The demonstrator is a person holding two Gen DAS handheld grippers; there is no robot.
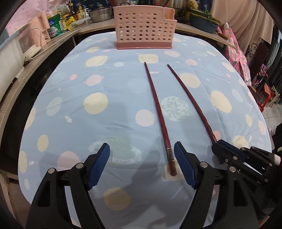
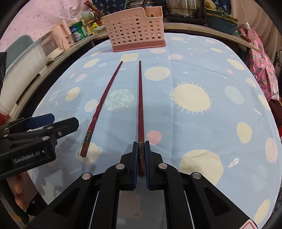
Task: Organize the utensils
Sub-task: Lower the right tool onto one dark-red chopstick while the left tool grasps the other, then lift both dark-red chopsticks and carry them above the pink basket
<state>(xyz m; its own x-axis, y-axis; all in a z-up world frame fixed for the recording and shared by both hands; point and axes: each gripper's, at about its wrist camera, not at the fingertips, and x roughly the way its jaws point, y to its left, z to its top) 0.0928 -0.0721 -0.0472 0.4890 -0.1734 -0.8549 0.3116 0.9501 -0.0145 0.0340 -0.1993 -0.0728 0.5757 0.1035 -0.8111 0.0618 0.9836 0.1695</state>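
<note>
Two dark red chopsticks lie on the blue planet-print cloth, pointing toward a pink perforated utensil holder [image 1: 143, 28] at the far edge, which also shows in the right wrist view [image 2: 135, 30]. My right gripper [image 2: 141, 146] is shut on the near end of the right chopstick [image 2: 140, 105]. My left gripper [image 1: 141, 155] is open, with the thick end of the left chopstick [image 1: 158, 116] lying just inside its right finger [image 1: 184, 165]. The left chopstick also shows in the right wrist view [image 2: 102, 104], and the right chopstick in the left wrist view [image 1: 190, 102].
A wooden counter wraps behind the table with bottles and tins [image 1: 58, 24], a metal pot [image 1: 101, 13] and a dark green basin [image 1: 202, 22]. A white appliance [image 2: 51, 44] stands at the left. Pink floral cloth [image 1: 236, 51] hangs at the right.
</note>
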